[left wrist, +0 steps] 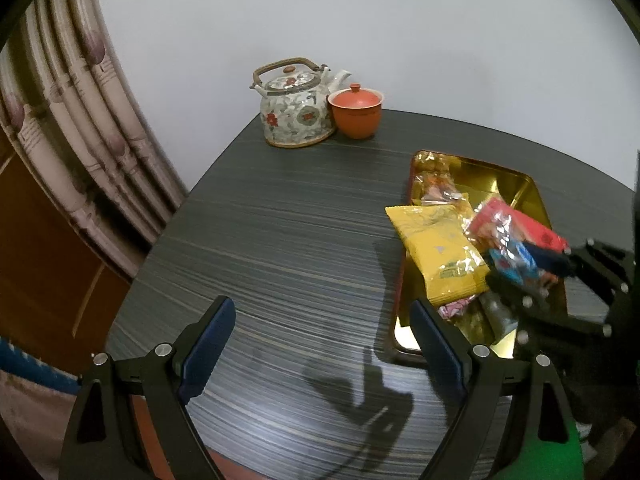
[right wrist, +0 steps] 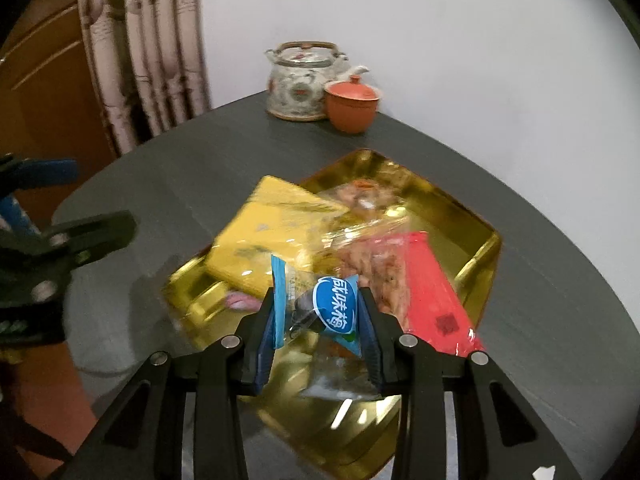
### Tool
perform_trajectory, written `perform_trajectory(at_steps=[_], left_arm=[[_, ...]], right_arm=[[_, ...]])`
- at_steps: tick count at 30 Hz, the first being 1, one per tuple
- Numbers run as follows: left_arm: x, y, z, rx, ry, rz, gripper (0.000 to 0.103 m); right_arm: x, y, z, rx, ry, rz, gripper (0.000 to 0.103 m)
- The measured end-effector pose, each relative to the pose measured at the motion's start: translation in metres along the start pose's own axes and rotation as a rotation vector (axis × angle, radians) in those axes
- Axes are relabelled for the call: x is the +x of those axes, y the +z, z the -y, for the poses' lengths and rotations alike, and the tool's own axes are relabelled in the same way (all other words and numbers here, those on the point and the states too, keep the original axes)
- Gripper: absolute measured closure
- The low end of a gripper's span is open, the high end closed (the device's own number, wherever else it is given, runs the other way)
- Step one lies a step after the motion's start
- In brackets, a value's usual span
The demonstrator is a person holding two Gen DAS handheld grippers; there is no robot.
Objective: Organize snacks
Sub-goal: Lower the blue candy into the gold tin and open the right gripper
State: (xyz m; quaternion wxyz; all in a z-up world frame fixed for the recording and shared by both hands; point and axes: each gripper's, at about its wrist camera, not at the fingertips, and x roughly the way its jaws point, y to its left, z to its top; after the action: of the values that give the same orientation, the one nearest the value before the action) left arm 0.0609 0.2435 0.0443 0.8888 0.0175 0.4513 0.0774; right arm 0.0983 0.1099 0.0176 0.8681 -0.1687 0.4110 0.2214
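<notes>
The right gripper point(right wrist: 318, 310) is closed on a small blue-and-clear snack packet point(right wrist: 320, 308), pinched between its two blue pads point(right wrist: 266, 328). A blue oval on the wrapper carries white Chinese characters reading 咸味梅; smaller print on the packet's left flap is too blurred to read. The packet hangs just above the near part of the gold tray point(right wrist: 486, 248), which lies directly ahead of and below this gripper.

In the tray, ahead and to the left of the held packet, a yellow packet point(right wrist: 272, 236) overhangs the tray's left rim; its markings cannot be made out. Ahead and to the right lies a red packet point(right wrist: 436, 296) with a small dark square stamp and a clear window showing brownish pieces. A clear bag of snacks point(right wrist: 360, 196) sits farther ahead.

The left gripper point(left wrist: 320, 344) is wide open and holds nothing, over the dark striped table point(left wrist: 280, 220), with the tray just to its right. Far ahead of both grippers, at the table's back edge, a floral teapot point(left wrist: 296, 112) touches an orange lidded cup point(left wrist: 356, 114).
</notes>
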Motion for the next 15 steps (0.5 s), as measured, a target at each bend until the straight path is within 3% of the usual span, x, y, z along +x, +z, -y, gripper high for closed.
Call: perform_trajectory(at_steps=[7,13,15], left_arm=[[0.002,0.0,0.004,0.008,-0.012,-0.012,0.014],[0.002,-0.002,0.008,0.023,-0.009,-0.009,0.014],[0.002,-0.003,0.01,0.023,-0.008,-0.007,0.014]], right_arm=[[0.013,0.012,0.016,0.021,-0.07,-0.006,0.068],[0.018,0.015,0.02,0.063,-0.084,-0.02,0.06],[0.016,0.016,0.019,0.086,-0.087,-0.022,0.044]])
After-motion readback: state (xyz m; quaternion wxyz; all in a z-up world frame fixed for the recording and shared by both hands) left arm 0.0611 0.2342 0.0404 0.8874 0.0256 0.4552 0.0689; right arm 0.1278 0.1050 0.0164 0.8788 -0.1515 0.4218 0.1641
